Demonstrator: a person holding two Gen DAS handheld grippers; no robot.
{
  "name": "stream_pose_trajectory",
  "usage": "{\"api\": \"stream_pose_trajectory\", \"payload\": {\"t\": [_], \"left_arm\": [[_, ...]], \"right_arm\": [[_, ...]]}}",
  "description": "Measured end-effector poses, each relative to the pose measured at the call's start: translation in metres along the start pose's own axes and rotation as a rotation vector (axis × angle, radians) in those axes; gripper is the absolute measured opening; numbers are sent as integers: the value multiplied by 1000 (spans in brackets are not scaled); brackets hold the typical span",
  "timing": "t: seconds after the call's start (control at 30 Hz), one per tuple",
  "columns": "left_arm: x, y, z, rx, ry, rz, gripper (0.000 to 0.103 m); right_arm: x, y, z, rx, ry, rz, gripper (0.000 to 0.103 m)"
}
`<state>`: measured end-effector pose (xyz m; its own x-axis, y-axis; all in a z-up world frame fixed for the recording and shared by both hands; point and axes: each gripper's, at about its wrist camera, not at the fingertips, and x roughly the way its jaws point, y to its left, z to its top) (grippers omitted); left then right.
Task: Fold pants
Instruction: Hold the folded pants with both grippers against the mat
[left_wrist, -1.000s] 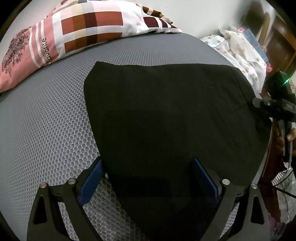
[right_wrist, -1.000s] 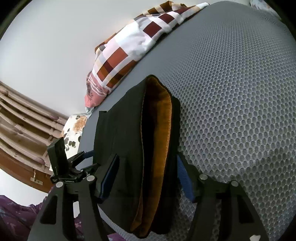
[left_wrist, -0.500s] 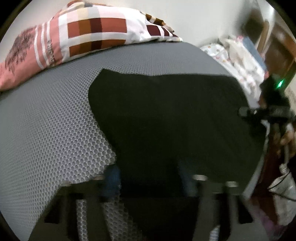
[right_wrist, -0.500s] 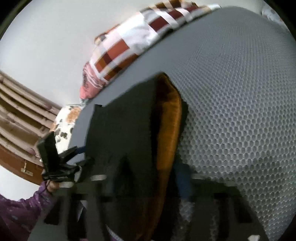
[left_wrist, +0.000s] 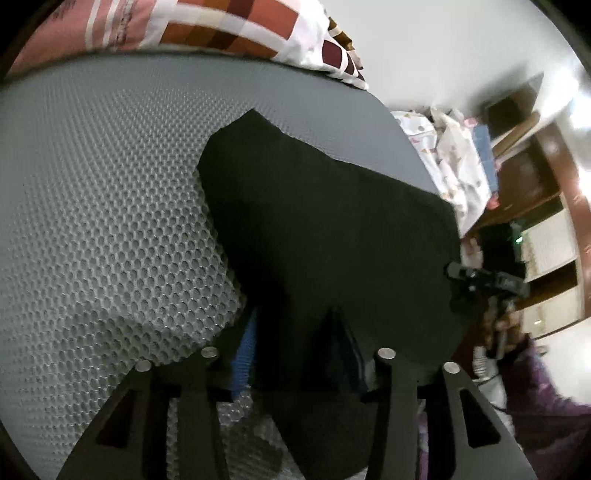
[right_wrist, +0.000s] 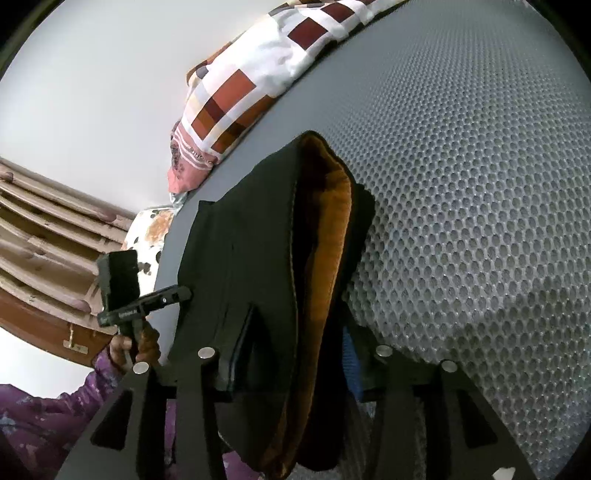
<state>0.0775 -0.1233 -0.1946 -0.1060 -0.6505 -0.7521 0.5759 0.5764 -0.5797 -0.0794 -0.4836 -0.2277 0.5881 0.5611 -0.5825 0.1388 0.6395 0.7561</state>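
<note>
Two grippers' fingers (left_wrist: 246, 347) clamping black pants (left_wrist: 332, 229) edges, jaws just eased wider, fingertips hidden in cloth.

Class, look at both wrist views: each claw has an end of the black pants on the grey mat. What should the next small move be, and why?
Probably lift both ends slightly together. The left claw and right claw each appear to pinch cloth of the black pants, whose jaws have just been reopening a little. The pants lie flat on the grey mat, with the orange lining showing.
</note>
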Motion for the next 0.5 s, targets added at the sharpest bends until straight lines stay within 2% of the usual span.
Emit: {"api": "stream_pose_trajectory", "payload": {"t": [0.07,0.13,0.2,0.23,0.27,0.3,0.33,0.37,0.4,0.47,0.5], "left_arm": [[0,2,3,-19,27,-35,55],[0,2,2,-22,46,-78,72],[3,-3,2,-10,44,-109,81],[5,-8,4,5,42,-108,81],[7,-11,3,15,43,-112,81],[10,-14,4,21,33,-120,79],[13,-16,4,27,25,-110,57],[15,-16,5,37,12,-64,42],[18,-12,5,25,12,-26,20],[19,-2,-1,-34,-20,-69,20],[19,-4,-2,-30,-31,-56,20]], "right_arm": [[-2,-4,-1,16,17,30,46],[-2,-6,-1,18,27,43,46],[-1,-4,0,4,27,46,46],[2,0,1,-12,29,44,47],[5,3,0,-29,29,36,43],[8,5,0,-35,26,26,39],[10,4,-1,-20,17,30,34],[11,2,-1,-3,5,42,31],[12,3,0,1,-3,42,30],[10,4,-2,7,-21,43,29],[9,3,-5,21,-29,51,29]]}}
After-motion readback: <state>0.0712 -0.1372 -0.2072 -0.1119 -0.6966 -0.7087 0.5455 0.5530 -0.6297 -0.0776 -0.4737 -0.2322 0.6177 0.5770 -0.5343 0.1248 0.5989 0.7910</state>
